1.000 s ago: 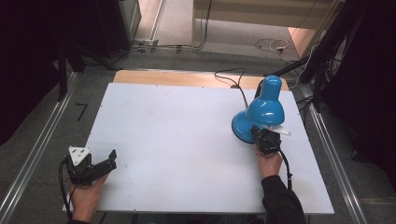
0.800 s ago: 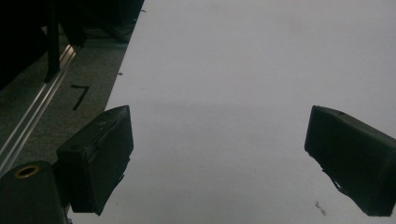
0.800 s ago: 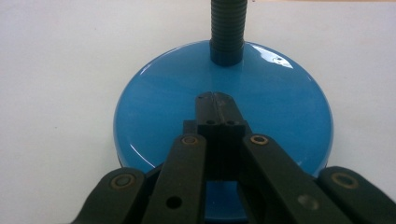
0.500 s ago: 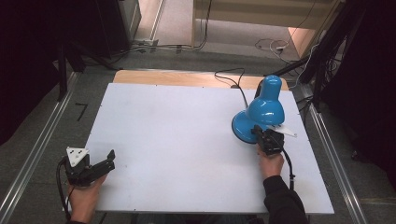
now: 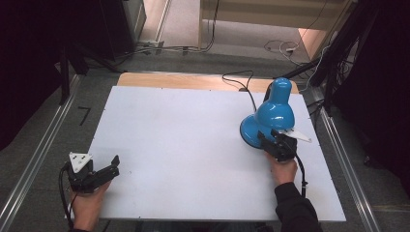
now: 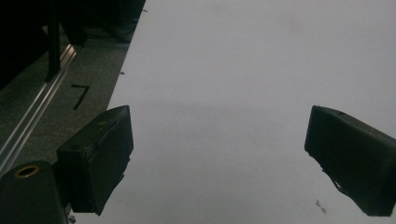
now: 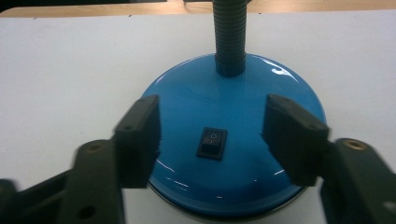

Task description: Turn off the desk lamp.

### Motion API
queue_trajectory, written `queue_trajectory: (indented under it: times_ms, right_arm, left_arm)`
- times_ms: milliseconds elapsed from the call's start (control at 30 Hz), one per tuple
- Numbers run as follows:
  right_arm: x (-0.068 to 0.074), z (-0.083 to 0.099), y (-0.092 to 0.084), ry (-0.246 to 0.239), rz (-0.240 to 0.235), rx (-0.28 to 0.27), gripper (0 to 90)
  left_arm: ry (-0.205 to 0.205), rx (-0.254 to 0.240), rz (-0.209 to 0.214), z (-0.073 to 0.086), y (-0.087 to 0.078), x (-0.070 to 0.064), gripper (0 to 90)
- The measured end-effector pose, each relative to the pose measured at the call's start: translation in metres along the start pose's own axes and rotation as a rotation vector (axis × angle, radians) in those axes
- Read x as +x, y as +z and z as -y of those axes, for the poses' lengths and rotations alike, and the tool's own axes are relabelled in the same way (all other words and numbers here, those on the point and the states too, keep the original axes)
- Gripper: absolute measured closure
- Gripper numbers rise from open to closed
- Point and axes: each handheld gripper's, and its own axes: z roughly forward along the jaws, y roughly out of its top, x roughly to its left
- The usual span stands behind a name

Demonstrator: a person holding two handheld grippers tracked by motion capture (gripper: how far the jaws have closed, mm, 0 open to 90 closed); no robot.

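Nearest me, the left tongs (image 5: 104, 173) rest spread wide on the bare white tabletop (image 5: 183, 145). Farther right, the right tongs (image 7: 212, 135) have just been opening, straddling the rocker switch (image 7: 212, 142) on the blue lamp (image 5: 268, 121) base without touching it. A careless nudge could skid the lamp towards the tabletop's edge.

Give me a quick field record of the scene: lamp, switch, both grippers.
lamp: blue desk lamp, round base on the white table, right side, shade bent over the base
switch: black rocker switch on the base top, between the right jaws, untouched
right gripper: open, jaws have just been opening, astride the switch, over the base
left gripper: open, nothing between the jaws, over bare table near its left edge
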Motion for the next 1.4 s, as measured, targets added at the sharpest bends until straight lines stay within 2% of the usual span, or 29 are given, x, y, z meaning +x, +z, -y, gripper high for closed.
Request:
queue_trajectory:
  times_ms: [100, 167, 233, 267, 400, 433, 633, 800, 1400]
  right_arm:
    - [0.0, -0.001, -0.003, -0.004, 0.004, -0.001, 25.5]
    - [0.0, -0.001, -0.003, -0.002, 0.005, 0.001, 23.6]
    - [0.0, -0.001, -0.005, 0.013, -0.003, 0.012, 20.6]
    - [0.0, -0.002, -0.005, 0.017, 0.001, 0.02, 16.3]
    - [-0.001, -0.002, -0.008, 0.014, -0.006, 0.022, 13.9]
    - [-0.001, -0.002, -0.009, 0.015, -0.024, 0.027, 11.8]
    - [0.001, -0.001, -0.014, -0.015, -0.024, 0.03, 10.7]
    - [0.001, 0.001, -0.019, -0.019, -0.022, 0.021, 10.8]
    - [-0.002, 0.005, -0.031, -0.011, -0.026, 0.012, 10.8]
  left_arm:
    - [-0.001, 0.0, 0.001, 0.0, 0.0, 0.0, 8.4]
    - [-0.001, 0.0, 0.001, 0.0, 0.0, 0.0, 8.4]
    - [-0.002, 0.0, 0.001, 0.0, 0.0, 0.0, 8.4]
    - [-0.002, -0.001, 0.001, 0.0, 0.0, 0.0, 8.4]
    - [-0.006, -0.005, 0.002, 0.0, 0.0, 0.0, 8.4]
    - [-0.006, -0.004, 0.002, 0.0, 0.0, 0.001, 8.4]
    - [-0.003, -0.003, 0.0, 0.0, -0.001, 0.0, 8.4]
    - [-0.004, -0.003, 0.0, 0.0, -0.001, 0.0, 8.4]
    - [-0.001, -0.006, 0.0, 0.0, -0.001, 0.0, 8.4]
